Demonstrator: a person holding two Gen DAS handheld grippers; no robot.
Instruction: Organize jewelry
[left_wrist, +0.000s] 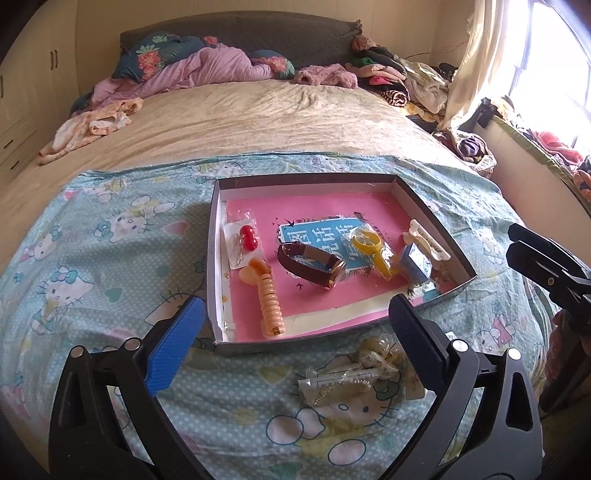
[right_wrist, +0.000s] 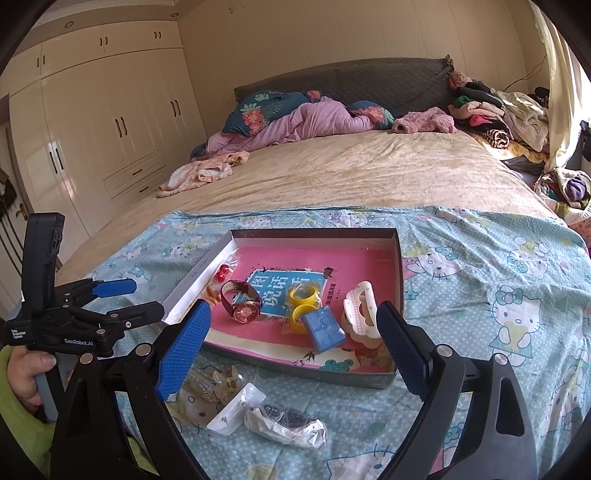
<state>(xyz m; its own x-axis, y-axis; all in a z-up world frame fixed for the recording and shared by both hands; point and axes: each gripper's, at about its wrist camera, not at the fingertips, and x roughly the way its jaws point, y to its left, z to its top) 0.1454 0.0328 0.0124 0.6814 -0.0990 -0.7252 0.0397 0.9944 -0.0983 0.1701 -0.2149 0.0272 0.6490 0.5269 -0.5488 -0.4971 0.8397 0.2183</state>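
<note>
On the cartoon-print sheet (left_wrist: 92, 258) spread over the foot of the bed, a shallow box (left_wrist: 216, 258) with a pink lining is seen, and most of the jewelry already lies inside it: a watch (left_wrist: 314, 267) with a dark red strap, a peach coiled hair tie (left_wrist: 269, 302), red earrings (left_wrist: 248, 237) in a clear packet, a yellow ring-shaped piece (left_wrist: 369, 245), a small blue box (right_wrist: 325, 328) and a white hair claw (right_wrist: 360, 319). Still outside, just in front of the box's near wall, a few small packets (right_wrist: 258, 413) are left on the sheet (clear film, apparently holding earrings and a pale hair clip). These are judged light, crinkly and slippery; a pinch across a flat card edge would probably be firmer than one on loose film, and the contents look delicate enough to be squeezed gently. Both claws are released, with nothing between the fingers: the left gripper (left_wrist: 295, 332) hangs above the box's near edge, the right gripper (right_wrist: 291, 339) above its near corner. Soft bedding is offered as the working surface, so anything pressed down is likely to sink and tilt. Beyond, a beige bedspread (left_wrist: 258, 110), heaped clothes, cream wardrobes (right_wrist: 110, 110) and a bright curtained window (left_wrist: 535, 55) can be made out.
</note>
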